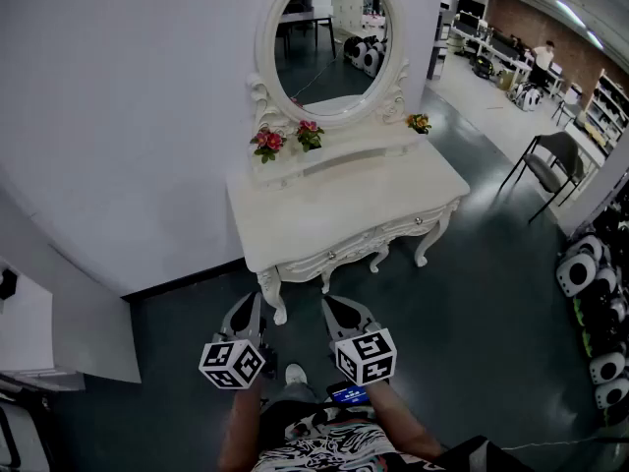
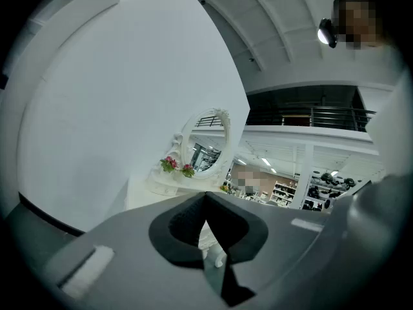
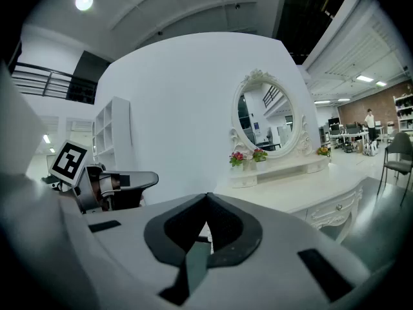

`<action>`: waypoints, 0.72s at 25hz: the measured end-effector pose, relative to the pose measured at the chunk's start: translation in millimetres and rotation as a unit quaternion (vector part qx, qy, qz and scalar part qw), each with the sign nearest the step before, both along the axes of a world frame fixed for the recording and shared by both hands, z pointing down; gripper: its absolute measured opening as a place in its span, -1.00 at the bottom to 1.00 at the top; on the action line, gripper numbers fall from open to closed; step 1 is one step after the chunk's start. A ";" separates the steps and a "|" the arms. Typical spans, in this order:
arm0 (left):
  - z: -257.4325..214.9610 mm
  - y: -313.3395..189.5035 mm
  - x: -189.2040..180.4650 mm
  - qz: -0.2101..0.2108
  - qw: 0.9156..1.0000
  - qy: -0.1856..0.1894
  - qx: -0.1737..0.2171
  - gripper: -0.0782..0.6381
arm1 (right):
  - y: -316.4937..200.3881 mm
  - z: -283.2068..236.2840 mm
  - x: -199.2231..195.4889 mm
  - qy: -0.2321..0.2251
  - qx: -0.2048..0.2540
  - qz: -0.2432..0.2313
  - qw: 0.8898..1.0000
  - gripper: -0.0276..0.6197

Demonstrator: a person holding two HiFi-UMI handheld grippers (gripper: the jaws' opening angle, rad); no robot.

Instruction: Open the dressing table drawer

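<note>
A white dressing table [image 1: 344, 200] with an oval mirror [image 1: 332, 32] stands against the white wall. Its drawer front [image 1: 339, 249] is closed flush and carries small round knobs [image 1: 331, 255]. Both grippers hover over the dark floor a short way in front of the table, touching nothing. The left gripper [image 1: 252, 303] points level at the table's left leg, its jaws shut and empty [image 2: 205, 199]. My right gripper [image 1: 332, 305] sits beside it, shut and empty [image 3: 206, 199]. In the right gripper view the drawer [image 3: 335, 208] lies ahead to the right.
Small flower pots [image 1: 267, 142] stand on the table's raised shelf. A dark chair [image 1: 550, 160] is off to the right, with black-and-white objects [image 1: 590, 264] along the right wall. White shelving [image 1: 29, 332] stands at the left. A person's shoe [image 1: 294, 373] is below the grippers.
</note>
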State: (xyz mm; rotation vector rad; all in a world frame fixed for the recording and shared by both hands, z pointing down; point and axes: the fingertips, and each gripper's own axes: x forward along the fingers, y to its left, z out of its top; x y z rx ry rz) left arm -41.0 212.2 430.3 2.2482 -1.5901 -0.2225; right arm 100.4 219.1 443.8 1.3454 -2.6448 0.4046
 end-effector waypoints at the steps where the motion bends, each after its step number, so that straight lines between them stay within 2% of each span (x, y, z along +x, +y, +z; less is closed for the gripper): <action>1: -0.4 1.6 1.7 0.002 1.000 -0.003 0.000 -0.78 | 1.5 -0.6 0.8 -0.001 0.000 0.001 1.000 -0.91; 8: -4.2 5.8 5.5 0.006 1.000 -0.017 0.004 -0.78 | 6.2 -5.4 3.8 0.003 0.005 0.008 1.000 -0.91; 13: 7.3 4.1 14.4 0.026 0.998 -0.047 -0.011 -0.78 | -2.8 6.8 12.6 0.006 -0.009 0.034 0.999 -0.90; 15: 12.2 0.9 14.1 0.025 0.998 -0.058 -0.016 -0.78 | -7.6 11.8 12.5 0.004 -0.018 0.035 0.999 -0.58; 18: 16.3 -13.4 5.9 0.010 0.998 -0.065 -0.018 -0.78 | -21.6 15.3 10.6 0.006 -0.022 0.036 0.999 -0.57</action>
